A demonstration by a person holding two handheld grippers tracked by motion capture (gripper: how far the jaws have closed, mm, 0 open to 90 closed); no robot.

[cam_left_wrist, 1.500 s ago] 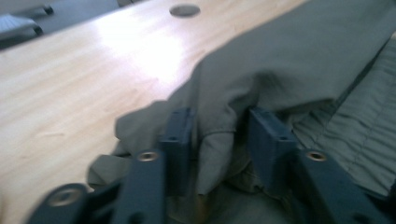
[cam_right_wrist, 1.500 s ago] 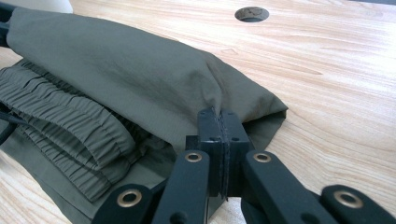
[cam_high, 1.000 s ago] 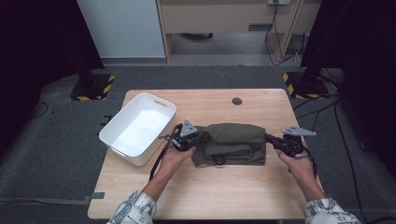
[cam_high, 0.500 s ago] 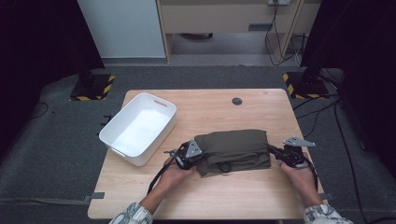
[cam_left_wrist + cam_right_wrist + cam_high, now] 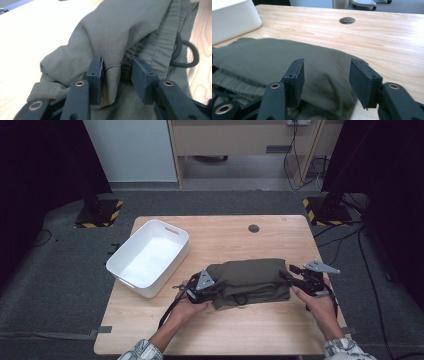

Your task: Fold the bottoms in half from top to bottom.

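A folded olive-green garment [image 5: 250, 277] lies on the wooden table [image 5: 235, 240], and its black drawstring [image 5: 186, 53] loops out at one side. My left gripper [image 5: 212, 287] is at its left end. Its jaws have just been opening, and a fold of the cloth [image 5: 120, 27] stands loose between the parted pads of the left gripper [image 5: 117, 72]. My right gripper [image 5: 292, 272] is at the right end. Its jaws have also just been opening, and the right gripper [image 5: 325, 75] stands wide above the cloth [image 5: 262, 55] without pressing on it.
A white plastic bin [image 5: 170, 270] stands at the table's left, close to the garment's left end, and its wall [image 5: 232, 17] appears in the right gripper view. A round cable hole [image 5: 254, 228] sits near the far edge. Bare wood stretches behind and in front of the garment.
Both hands brought the garment a little toward the near edge and lowered it. The jaws of both grippers, shut on the cloth before, now stand apart.
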